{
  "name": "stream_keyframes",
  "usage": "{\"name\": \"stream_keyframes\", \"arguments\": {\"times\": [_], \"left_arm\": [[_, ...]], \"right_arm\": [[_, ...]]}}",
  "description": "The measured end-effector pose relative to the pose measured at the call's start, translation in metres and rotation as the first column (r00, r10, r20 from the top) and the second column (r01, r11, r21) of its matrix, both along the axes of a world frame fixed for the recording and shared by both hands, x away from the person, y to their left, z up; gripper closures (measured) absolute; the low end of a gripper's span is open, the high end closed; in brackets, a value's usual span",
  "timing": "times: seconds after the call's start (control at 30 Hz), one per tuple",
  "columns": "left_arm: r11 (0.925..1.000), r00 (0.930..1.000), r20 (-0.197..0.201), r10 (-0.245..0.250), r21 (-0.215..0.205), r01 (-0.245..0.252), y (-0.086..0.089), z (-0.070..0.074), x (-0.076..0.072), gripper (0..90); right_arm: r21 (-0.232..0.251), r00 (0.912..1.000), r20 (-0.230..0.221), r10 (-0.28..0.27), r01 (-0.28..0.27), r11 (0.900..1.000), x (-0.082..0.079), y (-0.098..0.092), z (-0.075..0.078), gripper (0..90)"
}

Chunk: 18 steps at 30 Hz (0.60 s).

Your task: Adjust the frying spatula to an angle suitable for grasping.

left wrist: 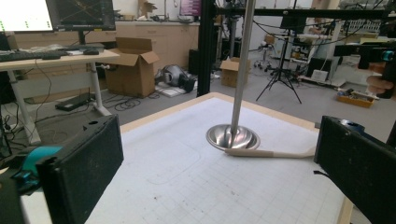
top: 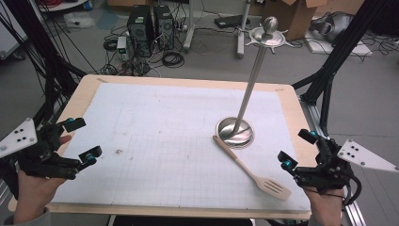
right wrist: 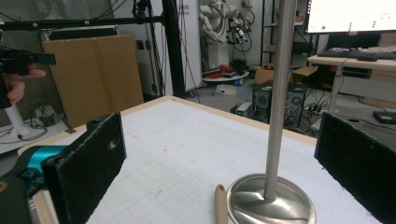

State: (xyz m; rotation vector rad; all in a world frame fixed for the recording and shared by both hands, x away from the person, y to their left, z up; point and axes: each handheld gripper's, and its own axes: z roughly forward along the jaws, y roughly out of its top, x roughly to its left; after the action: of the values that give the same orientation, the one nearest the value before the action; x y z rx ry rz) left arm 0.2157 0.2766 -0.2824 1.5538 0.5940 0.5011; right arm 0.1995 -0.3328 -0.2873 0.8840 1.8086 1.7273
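Flanking the wooden spatula [top: 254,168] and metal stand [top: 235,132], left gripper [top: 82,139] and right gripper [top: 297,149] gape wide, holding nothing.

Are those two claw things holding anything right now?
No. The left gripper and right gripper are both open and empty; the wooden spatula lies untouched on the table.

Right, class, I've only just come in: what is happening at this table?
A person sits at a table covered by a white gridded mat, holding the left gripper and the right gripper near the table's side edges, both open and empty. Between them stands a tall polished metal utensil stand with a round base. A pale wooden slotted spatula lies flat on the mat, its handle end touching the base. Neither gripper touches anything yet; the right gripper is nearer the spatula.
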Motion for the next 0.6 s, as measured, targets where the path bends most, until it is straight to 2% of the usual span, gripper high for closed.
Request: {"name": "stream_keyframes", "arguments": {"times": [0.1,0.4,0.6], "left_arm": [[1.0000,1.0000,-0.007,0.004,0.008,-0.004,0.0003,-0.0018,0.0005,1.8],[1.0000,1.0000,-0.003,0.005,-0.006,-0.005,0.0012,-0.0003,0.0001,1.8],[0.9999,0.9998,-0.018,0.007,0.012,-0.007,0.0018,-0.0036,0.0046,1.8]], "right_arm": [[-0.005,1.0000,-0.001,0.002,-0.002,1.000,0.0004,0.0006,-0.0004,0.9],[-0.032,0.9998,-0.008,0.018,-0.019,0.999,0.0023,0.0059,-0.0018,0.9],[-0.037,0.9996,-0.027,0.000,-0.001,0.999,0.0087,0.0030,-0.0049,0.9]]}}
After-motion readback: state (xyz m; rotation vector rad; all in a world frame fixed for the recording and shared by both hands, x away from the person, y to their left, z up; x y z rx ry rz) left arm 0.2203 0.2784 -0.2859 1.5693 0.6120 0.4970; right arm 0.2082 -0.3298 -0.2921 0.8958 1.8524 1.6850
